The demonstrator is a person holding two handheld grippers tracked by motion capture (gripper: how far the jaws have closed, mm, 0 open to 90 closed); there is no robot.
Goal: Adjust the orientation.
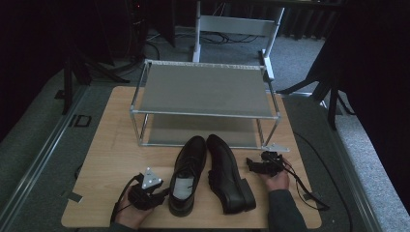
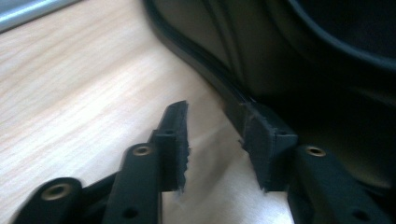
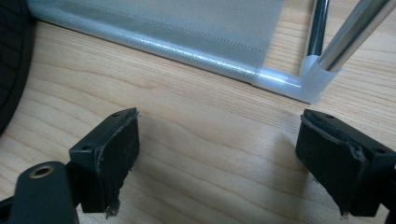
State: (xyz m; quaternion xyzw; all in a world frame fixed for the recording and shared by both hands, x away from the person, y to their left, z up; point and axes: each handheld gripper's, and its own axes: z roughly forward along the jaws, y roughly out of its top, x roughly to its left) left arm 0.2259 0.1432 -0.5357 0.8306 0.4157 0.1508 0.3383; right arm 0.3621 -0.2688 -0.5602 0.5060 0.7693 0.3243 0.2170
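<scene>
Two black dress shoes lie on the wooden table [image 1: 111, 145] in front of a two-tier rack [image 1: 203, 92]. The left shoe [image 1: 187, 174] stands upright with its toe toward the rack. The right shoe [image 1: 227, 174] is tipped onto its side. My left gripper [image 1: 161, 194] lies by the left shoe's heel. Its jaws stand open [image 2: 215, 123] over bare wood, and the right fingertip [image 2: 266, 140] sits against the shoe's sole edge [image 2: 219, 79]. My right gripper [image 1: 252, 164] rests to the right of the tipped shoe, wide open [image 3: 219, 130] with nothing between the jaws.
The rack's lower shelf [image 3: 177, 32] and its corner joint [image 3: 315, 79] lie just ahead of the right gripper. The tipped shoe's sole [image 3: 9, 70] is at its left. Bare wood stretches left of the shoes. Cables trail off the table's right edge [image 1: 309, 193].
</scene>
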